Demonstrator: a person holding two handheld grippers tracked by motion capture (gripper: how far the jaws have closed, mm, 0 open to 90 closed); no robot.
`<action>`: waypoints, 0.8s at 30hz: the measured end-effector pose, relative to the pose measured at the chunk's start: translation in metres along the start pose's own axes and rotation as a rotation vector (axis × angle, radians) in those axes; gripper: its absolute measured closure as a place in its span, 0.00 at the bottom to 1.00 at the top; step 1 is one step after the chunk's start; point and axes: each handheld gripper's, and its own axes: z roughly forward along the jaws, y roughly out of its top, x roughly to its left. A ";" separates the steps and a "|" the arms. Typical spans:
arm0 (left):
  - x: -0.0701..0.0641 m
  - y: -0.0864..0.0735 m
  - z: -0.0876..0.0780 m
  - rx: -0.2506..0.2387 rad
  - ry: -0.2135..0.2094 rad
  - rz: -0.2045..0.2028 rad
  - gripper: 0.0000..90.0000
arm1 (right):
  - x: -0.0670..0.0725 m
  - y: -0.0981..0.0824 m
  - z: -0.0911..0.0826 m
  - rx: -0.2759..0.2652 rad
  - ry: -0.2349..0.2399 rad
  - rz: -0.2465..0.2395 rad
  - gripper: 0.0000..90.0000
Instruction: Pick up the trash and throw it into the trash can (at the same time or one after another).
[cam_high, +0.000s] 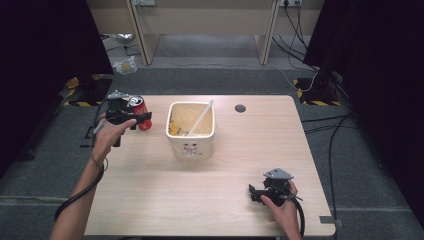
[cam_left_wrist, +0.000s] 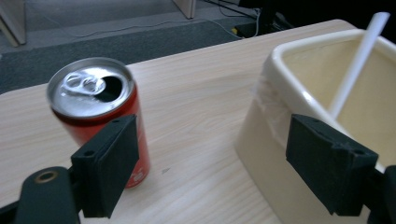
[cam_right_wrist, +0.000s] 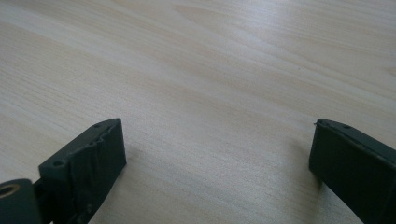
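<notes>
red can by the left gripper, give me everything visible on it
The red can is a slim drink can with a silver, metal-looking top; its pull tab is bent back and the mouth is open. It stands upright on the wooden table, at the far left, left of the cream bin and apart from it. The left gripper is open beside it; one jaw sits in front of its lower side, contact unclear. White print near its base is unreadable.

My left tongs (cam_high: 142, 120) are held out at arm's length, jaws wide apart. My right tongs (cam_high: 254, 192) sit low near me, jaws also spread wide, pointing left.
</notes>
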 end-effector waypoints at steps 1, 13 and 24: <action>0.002 -0.002 0.002 0.005 0.005 -0.004 0.19 | 0.000 0.000 0.000 0.000 0.000 0.000 0.05; 0.022 -0.026 0.028 0.030 0.086 -0.037 0.20 | 0.000 0.000 0.000 0.000 0.000 0.000 0.05; 0.035 -0.034 0.055 0.028 0.139 -0.063 0.20 | 0.000 0.000 0.000 0.001 0.000 0.000 0.05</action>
